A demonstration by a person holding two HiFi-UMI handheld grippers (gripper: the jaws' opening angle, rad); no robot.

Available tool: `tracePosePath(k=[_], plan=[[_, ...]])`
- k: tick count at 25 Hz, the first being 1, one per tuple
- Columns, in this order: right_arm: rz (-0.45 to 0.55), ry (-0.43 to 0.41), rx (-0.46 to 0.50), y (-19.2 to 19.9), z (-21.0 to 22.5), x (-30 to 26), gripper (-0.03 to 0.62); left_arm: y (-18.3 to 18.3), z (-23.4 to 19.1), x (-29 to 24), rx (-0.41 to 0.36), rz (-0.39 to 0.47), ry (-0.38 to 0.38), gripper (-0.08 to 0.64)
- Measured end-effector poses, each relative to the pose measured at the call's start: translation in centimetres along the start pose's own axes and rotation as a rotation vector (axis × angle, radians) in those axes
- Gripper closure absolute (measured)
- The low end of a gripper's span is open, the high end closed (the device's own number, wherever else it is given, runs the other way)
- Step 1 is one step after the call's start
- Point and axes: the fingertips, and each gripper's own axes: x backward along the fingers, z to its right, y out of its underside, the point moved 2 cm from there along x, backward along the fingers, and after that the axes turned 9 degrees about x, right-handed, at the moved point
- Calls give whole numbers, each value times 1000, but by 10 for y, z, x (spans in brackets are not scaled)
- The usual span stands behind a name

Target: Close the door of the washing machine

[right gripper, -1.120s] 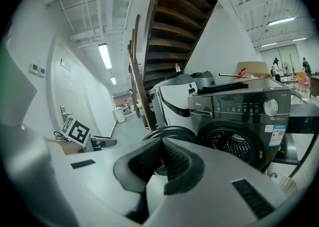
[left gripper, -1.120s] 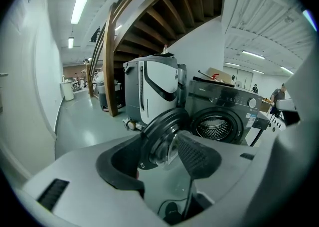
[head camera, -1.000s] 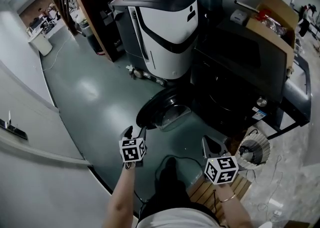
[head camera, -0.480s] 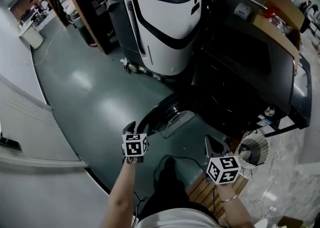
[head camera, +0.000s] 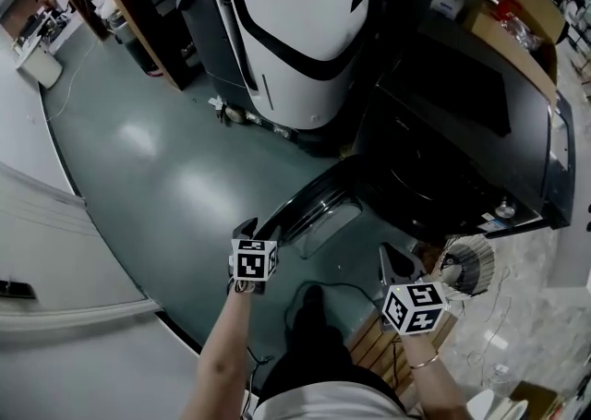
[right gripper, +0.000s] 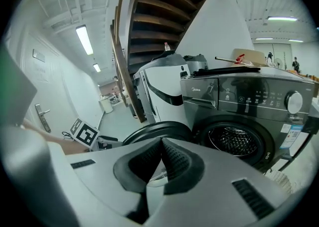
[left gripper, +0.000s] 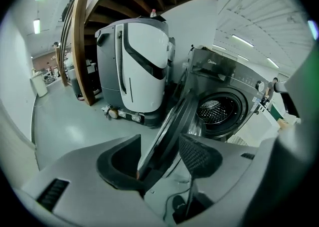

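Holds the left gripper (head camera: 247, 226) low and forward, right at the free rim of the open door (head camera: 312, 201), probably because a push so far from the hinge swings it most easily. Shows, in the left gripper view, jaws standing apart with the door's dark rim (left gripper: 169, 126) running down into the gap, close against the left pad and a little clear of the right one. Cannot tell from here whether either pad actually presses. Looks like straddling rather than clamping, which suits guiding a swinging edge.

Carries the right gripper (head camera: 399, 266) back at the person's right side, well apart from the door, seemingly to stay out of its arc. Has those jaws drawn together tip to tip, with nothing between them.

Finds the door swung out to the left of the washing machine (head camera: 462, 123), almost edge-on to the left gripper, leaving the drum opening (right gripper: 234, 141) fully uncovered. Sits near the white floor machine (head camera: 295, 30), so offers little room on that side. Calls for a sweep of the left gripper toward the drum, by this reading, with the closing not yet done
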Motion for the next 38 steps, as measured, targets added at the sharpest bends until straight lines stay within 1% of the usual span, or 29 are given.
tracePosePath(k=[4,6,9,15,21,24,31,38], plan=[[-8,21,-8,-2,5,-10,584,3,6,-19,-47,-69,67,305],[-12,31,-14,-3,8,-13,584,6,11,-24,-69,-99,85,306],[-11,44,-23,-5,10,-14,584,7,12,-26,-82,-112,83,308],[-3,75,-37,-8,12,-7,584,12,19,-21,-75,-125,84,328],[4,127,-58,-4,18,13,584,23,35,-11,-53,-152,81,349],[8,160,-73,3,22,27,584,33,49,-6,-56,-172,101,362],[7,218,-126,28,33,61,584,55,88,4,-107,-219,147,362],[1,268,-169,58,59,100,584,77,136,10,-151,-256,177,365]])
